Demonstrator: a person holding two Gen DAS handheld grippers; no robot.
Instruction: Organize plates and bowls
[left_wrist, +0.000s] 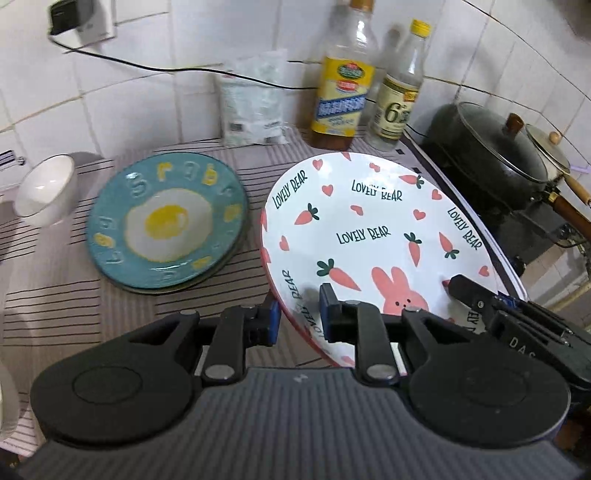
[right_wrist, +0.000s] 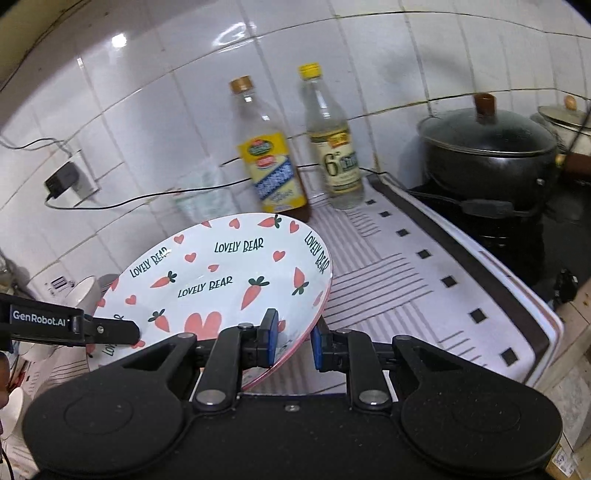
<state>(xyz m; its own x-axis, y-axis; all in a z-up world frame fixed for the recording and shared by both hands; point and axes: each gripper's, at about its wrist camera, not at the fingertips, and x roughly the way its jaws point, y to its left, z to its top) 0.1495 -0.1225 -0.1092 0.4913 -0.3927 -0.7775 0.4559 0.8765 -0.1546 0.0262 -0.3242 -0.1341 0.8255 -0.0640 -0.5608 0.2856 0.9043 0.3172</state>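
Note:
A white plate (left_wrist: 369, 221) printed with carrots, hearts and "LOVELY BEAR" hangs tilted above the striped counter mat (left_wrist: 55, 291). My left gripper (left_wrist: 299, 317) is shut on its near left rim, one blue pad on each face. My right gripper (right_wrist: 294, 343) is shut on the same plate (right_wrist: 229, 266) at its right rim, and it also shows at the plate's right edge as the right gripper (left_wrist: 466, 291). The left gripper (right_wrist: 125, 332) reaches in from the left. A stack of blue egg-pattern plates (left_wrist: 166, 225) lies on the mat to the left. A white bowl (left_wrist: 44, 192) sits tilted further left.
Two bottles (left_wrist: 341, 85) (left_wrist: 399, 92) and a white bag (left_wrist: 255, 99) stand against the tiled wall. A black lidded pot (right_wrist: 487, 155) sits on the stove at the right, with a smaller pan (left_wrist: 550, 155) behind it. A plugged socket (left_wrist: 79, 22) trails a black cable along the wall.

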